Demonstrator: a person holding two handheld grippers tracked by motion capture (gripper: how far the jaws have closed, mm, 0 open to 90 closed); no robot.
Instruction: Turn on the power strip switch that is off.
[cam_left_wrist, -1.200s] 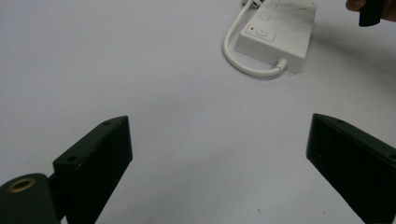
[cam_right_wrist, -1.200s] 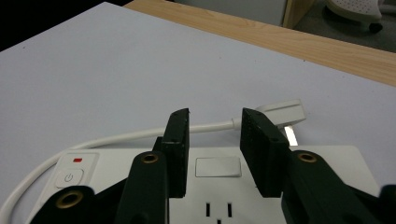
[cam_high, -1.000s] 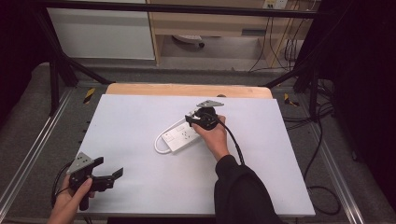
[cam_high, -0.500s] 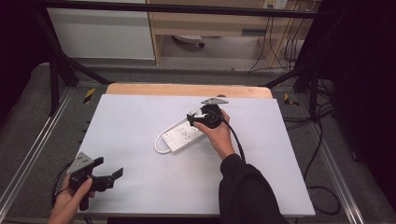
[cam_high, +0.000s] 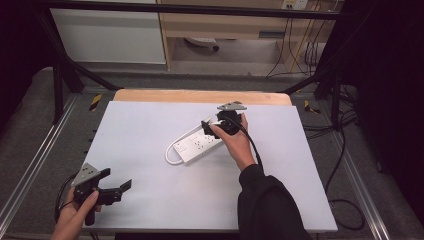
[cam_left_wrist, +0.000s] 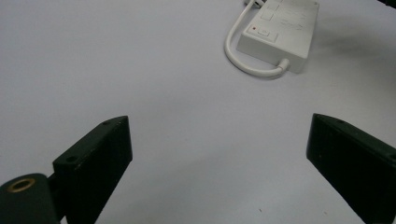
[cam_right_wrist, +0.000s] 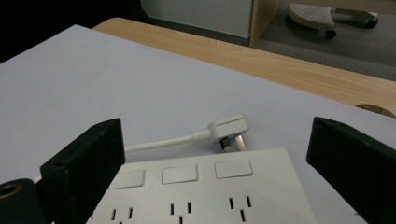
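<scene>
High view shows the left gripper (cam_high: 112, 189) at the counter's (cam_high: 150, 125) near left corner, jaws wide and holding nothing. Farther off, mid-counter, lies the white power strip (cam_high: 196, 145); no lettering on it is legible. The right gripper (cam_high: 212, 126) hovers wide over its far end, with its plug (cam_right_wrist: 228, 130) lying just beyond.

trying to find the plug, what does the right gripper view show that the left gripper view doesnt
Right gripper view alone: the white plug lying on its side just beyond the far end of the power strip, its pins toward the strip, plus the table's wooden edge and the strip's sockets close up. Left gripper view alone: the strip's switch end with a red mark, and the cord looping out of that end. Both: the white power strip on the pale table top, seen between wide-open black jaws.
</scene>
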